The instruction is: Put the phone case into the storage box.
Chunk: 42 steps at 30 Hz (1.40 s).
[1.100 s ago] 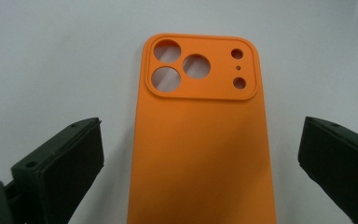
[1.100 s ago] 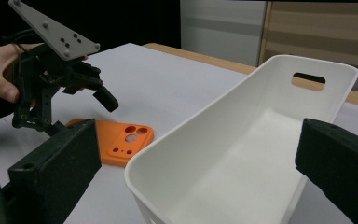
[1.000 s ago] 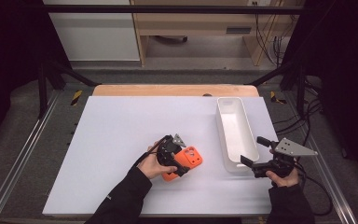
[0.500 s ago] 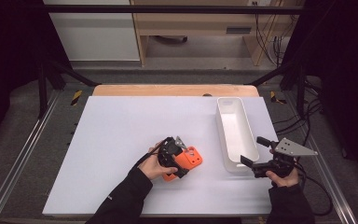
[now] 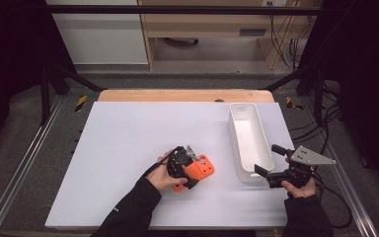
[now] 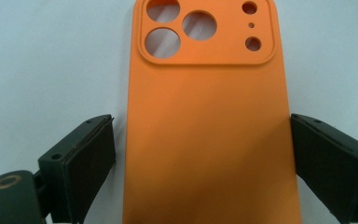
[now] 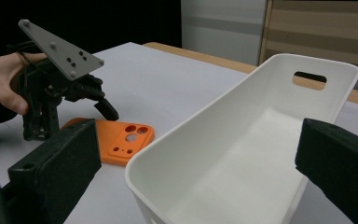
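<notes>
An orange phone case lies camera-cutout side up on the white table. My left gripper straddles its lower half. The jaws have just been closing, with the case between them. A thin gap still shows at the left pad, and the right pad sits at the case's edge. From above, the left gripper covers the left part of the case. My right gripper stands open at the near end of the white bin, nothing between its pads. It looks across at the case.
The long white bin holds nothing and has a handle slot in its far end. A wooden board edge runs along the table's far side. Metal rails flank the table, and cables trail off at the right.
</notes>
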Motion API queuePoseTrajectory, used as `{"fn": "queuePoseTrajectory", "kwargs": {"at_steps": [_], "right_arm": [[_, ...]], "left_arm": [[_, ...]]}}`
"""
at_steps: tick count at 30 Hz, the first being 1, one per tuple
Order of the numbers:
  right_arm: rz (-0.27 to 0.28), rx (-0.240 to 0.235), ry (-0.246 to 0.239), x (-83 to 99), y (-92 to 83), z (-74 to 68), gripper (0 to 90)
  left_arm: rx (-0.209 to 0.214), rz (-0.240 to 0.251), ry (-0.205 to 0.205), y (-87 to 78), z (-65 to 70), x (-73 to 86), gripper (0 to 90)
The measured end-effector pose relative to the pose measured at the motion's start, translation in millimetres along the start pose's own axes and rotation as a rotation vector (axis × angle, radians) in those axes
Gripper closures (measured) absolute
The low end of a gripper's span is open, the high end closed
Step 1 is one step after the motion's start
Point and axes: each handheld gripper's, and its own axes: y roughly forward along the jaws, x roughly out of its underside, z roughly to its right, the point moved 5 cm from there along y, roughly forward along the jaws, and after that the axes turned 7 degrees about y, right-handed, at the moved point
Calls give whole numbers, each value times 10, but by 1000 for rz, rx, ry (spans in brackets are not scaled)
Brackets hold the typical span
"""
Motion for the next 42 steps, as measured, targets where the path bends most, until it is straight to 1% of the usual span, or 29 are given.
{"fn": "queuePoseTrajectory", "kwargs": {"at_steps": [7, 10, 20, 23, 27, 32, 34, 37, 42], "right_arm": [[-1, 0, 1, 0, 2, 0, 4], [-1, 0, 2, -1, 0, 0, 3], [1, -1, 2, -4, -4, 3, 4], [2, -1, 2, -4, -3, 2, 4], [1, -1, 2, -3, -3, 2, 3], [4, -2, 0, -6, -6, 3, 4], [5, -2, 1, -6, -5, 1, 4], [1, -1, 1, -3, -4, 1, 4], [1, -1, 2, -3, -4, -1, 4]], "left_arm": [[1, -11, 15, -8, 15, -11, 109], [9, -17, 25, -17, 24, -22, 148], [6, -11, 32, -21, 19, -21, 155], [-3, -6, 36, -25, 15, -23, 156], [2, 18, 27, -56, 8, -35, 156], [2, 36, 25, -134, 3, -34, 156], [5, 49, 17, -164, -1, -28, 156], [-1, 50, 24, -208, -6, -11, 156], [2, 71, 25, -275, 3, 23, 156]]}}
